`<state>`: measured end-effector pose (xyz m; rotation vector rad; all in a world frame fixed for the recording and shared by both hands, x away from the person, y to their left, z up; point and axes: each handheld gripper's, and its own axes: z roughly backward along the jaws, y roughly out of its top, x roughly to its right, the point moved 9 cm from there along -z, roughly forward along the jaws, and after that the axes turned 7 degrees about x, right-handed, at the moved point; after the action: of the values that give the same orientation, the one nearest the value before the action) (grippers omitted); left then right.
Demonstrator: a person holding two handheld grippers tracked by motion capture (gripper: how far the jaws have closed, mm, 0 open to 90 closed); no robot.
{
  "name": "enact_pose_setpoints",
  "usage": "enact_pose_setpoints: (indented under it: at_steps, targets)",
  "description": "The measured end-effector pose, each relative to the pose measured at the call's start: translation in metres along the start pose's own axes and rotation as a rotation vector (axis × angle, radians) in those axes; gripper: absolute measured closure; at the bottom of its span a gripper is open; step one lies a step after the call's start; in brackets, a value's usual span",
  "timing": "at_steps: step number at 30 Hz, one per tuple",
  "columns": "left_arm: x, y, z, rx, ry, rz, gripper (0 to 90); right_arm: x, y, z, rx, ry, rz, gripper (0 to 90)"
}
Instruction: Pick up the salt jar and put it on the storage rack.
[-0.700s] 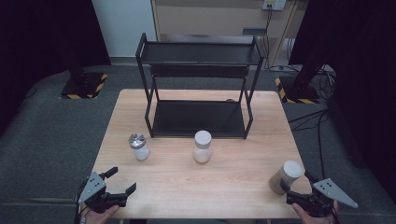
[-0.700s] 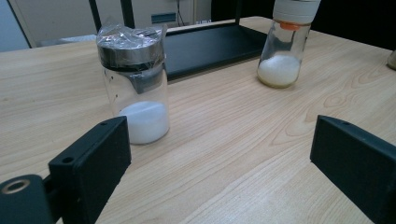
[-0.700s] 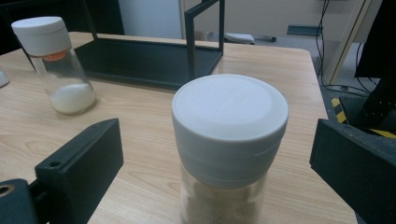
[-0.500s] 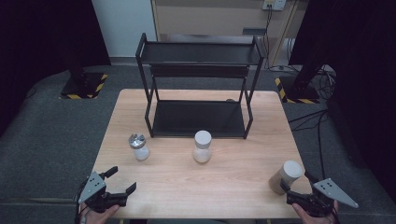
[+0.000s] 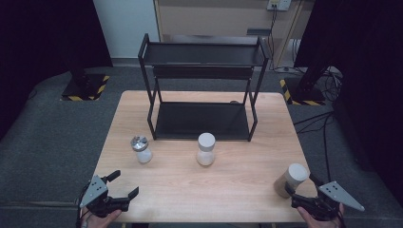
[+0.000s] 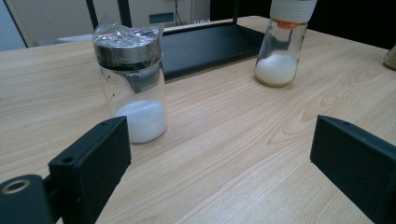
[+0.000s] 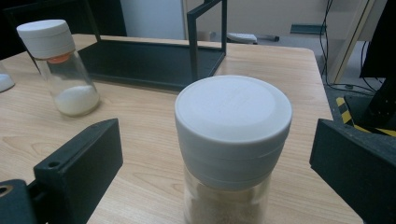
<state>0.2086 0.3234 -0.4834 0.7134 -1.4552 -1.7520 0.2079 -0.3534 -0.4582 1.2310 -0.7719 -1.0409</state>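
Observation:
Three jars stand on the wooden table (image 5: 190, 180). A steel-capped glass jar (image 5: 141, 149) (image 6: 133, 81) holds white powder at the left. A white-lidded jar (image 5: 206, 149) (image 6: 282, 42) (image 7: 60, 65) of white powder stands mid-table. A white-lidded jar of tan powder (image 5: 291, 179) (image 7: 232, 144) sits near the front right edge. My left gripper (image 5: 122, 187) (image 6: 219, 158) is open at the front left, short of the steel-capped jar. My right gripper (image 5: 300, 185) (image 7: 219, 172) is open, its jaws on either side of the tan jar without touching it.
A black two-tier metal rack (image 5: 203, 90) (image 6: 205, 42) (image 7: 149, 56) stands at the back of the table, its lower shelf bare. Cables and yellow-black striped bases (image 5: 84, 88) lie on the grey floor around the table.

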Motion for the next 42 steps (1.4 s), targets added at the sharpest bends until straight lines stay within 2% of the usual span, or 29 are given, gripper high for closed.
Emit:
enact_pose_setpoints:
  at_steps: [19, 42]
  targets:
    - [0.004, 0.001, -0.003, -0.018, -0.008, -0.008, 4.3, 0.003, 0.0, 0.001, 0.009, 0.016, -0.03, 2.9]
    - [0.005, 0.014, 0.003, -0.025, -0.026, 0.0, 4.8, 0.003, 0.0, 0.0, 0.01, 0.02, -0.03, 3.1]
